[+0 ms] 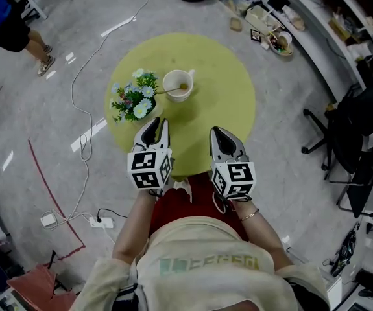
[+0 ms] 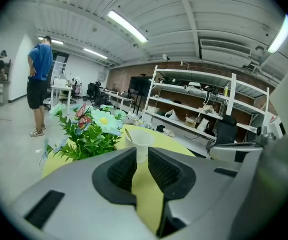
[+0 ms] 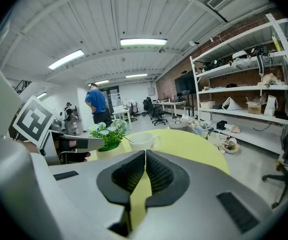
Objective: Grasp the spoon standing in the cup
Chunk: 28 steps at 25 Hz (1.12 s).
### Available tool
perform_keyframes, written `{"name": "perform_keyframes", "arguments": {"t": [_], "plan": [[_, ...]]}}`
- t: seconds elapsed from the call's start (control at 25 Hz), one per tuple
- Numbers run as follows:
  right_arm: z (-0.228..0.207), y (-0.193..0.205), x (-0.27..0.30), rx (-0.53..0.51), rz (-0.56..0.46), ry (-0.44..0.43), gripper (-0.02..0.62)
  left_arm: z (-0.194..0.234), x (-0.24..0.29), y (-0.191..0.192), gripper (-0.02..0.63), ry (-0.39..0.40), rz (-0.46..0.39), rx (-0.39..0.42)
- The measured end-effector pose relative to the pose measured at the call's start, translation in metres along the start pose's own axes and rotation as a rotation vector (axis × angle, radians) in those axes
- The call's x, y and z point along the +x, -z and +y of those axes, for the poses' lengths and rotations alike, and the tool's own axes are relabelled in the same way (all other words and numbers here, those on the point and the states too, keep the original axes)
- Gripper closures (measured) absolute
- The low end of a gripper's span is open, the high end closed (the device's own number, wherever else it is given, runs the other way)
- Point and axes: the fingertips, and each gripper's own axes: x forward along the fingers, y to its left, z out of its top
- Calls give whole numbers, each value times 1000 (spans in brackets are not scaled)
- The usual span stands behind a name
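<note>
Tongs, pair: left gripper (image 1: 154,124) narrowly parted, empty; right gripper (image 1: 218,133) tips together, empty. Both hover over the table's near edge at centre frame, apparently staged for the reach.
Round yellow-green table (image 1: 231,96).
Artificial flower pot (image 1: 134,101), left of centre.
White cup (image 1: 177,83), above centre, well beyond both tongs.
Spoon (image 1: 165,92) leaning in the cup, handle toward the flowers, nearer the left gripper.

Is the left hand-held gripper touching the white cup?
Apart. The head view shows it: a strip of bare yellow table lies between the left hand-held gripper and the cup, which stands farther back beside the flowers.
</note>
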Motion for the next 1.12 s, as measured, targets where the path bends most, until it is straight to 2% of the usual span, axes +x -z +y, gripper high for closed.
{"name": "perform_keyframes", "arguments": {"t": [1.12], "plan": [[-44, -29, 101, -28, 78, -167, 558, 25, 78, -18, 526, -174, 20, -129]]}}
